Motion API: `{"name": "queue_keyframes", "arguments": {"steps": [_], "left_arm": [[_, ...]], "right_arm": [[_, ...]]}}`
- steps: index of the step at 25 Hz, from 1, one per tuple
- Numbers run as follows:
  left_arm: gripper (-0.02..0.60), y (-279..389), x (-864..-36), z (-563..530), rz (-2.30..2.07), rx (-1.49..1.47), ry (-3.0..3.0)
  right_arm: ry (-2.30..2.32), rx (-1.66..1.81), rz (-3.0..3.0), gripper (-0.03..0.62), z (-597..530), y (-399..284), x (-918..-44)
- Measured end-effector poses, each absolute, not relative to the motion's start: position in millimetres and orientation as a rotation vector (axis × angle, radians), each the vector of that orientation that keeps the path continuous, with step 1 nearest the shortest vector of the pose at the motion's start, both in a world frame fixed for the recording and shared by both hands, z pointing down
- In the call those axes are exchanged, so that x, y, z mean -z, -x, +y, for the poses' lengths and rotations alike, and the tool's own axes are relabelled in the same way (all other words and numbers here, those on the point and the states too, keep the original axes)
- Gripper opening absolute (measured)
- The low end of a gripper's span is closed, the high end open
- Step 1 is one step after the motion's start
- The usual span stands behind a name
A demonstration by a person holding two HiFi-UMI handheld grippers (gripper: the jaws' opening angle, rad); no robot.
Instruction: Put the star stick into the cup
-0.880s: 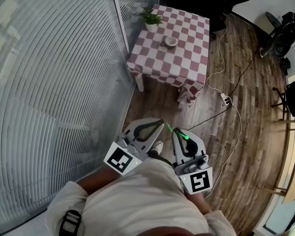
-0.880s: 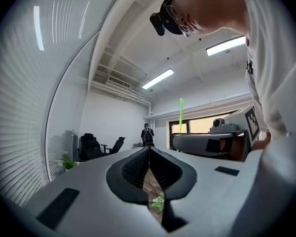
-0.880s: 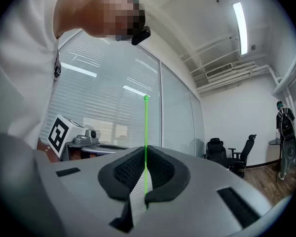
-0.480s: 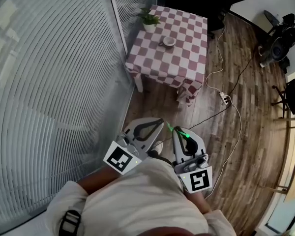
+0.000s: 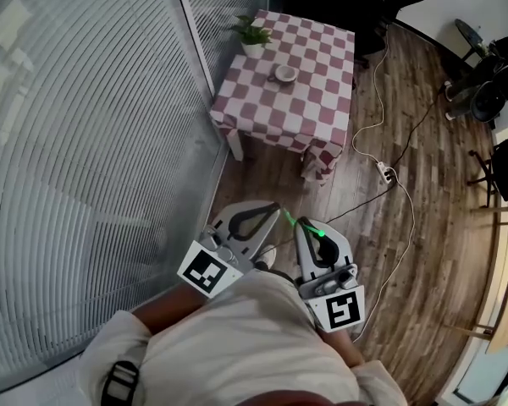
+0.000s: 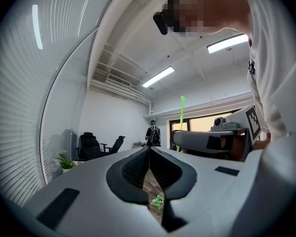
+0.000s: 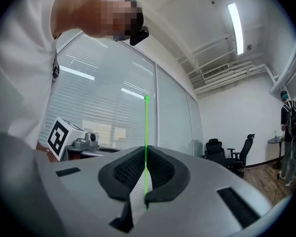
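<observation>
My right gripper (image 7: 146, 151) is shut on a thin green star stick (image 7: 146, 132), which stands upright between the pads. In the head view the stick (image 5: 289, 219) pokes out at the tip of the right gripper (image 5: 303, 224). Close against my body, the left gripper (image 5: 273, 208) is shut with nothing in it. Its tips meet in the left gripper view (image 6: 149, 150), and the green star end (image 6: 158, 201) shows through the gap below them. A small cup (image 5: 285, 74) stands far ahead on the checkered table (image 5: 322, 108).
A potted plant (image 5: 252, 34) sits on the table's far left corner. A glass wall with blinds (image 5: 85, 142) runs along the left. A power strip (image 5: 383, 172) and cables lie on the wood floor. Black office chairs (image 6: 91, 146) and a standing person (image 6: 153, 132) are further off.
The table and cup have slid a little to the left in the head view. Both grippers hold the same pose in front of my body.
</observation>
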State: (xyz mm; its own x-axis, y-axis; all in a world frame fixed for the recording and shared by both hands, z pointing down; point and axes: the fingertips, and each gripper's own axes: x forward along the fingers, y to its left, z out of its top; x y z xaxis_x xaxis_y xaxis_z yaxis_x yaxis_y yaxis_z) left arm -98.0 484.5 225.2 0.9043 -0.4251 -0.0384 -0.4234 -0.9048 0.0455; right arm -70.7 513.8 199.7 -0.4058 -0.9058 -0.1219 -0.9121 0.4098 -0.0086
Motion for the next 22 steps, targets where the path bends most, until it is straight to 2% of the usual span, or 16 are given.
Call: {"name": "queue_keyframes", "arguments": {"steps": [9,22], "left_arm": [[0.032,80.2,-227.2,476.5,-0.709,0.087,-3.011],[0.032,78.1,-234.5,454.2,-0.745,0.084,-2.994]], "right_arm": [[1.637,-0.089,2.567,0.037,502.6,48.1,-202.9],[1.599,-0.079,2.593,0.037,479.1,49.0,-208.9]]}}
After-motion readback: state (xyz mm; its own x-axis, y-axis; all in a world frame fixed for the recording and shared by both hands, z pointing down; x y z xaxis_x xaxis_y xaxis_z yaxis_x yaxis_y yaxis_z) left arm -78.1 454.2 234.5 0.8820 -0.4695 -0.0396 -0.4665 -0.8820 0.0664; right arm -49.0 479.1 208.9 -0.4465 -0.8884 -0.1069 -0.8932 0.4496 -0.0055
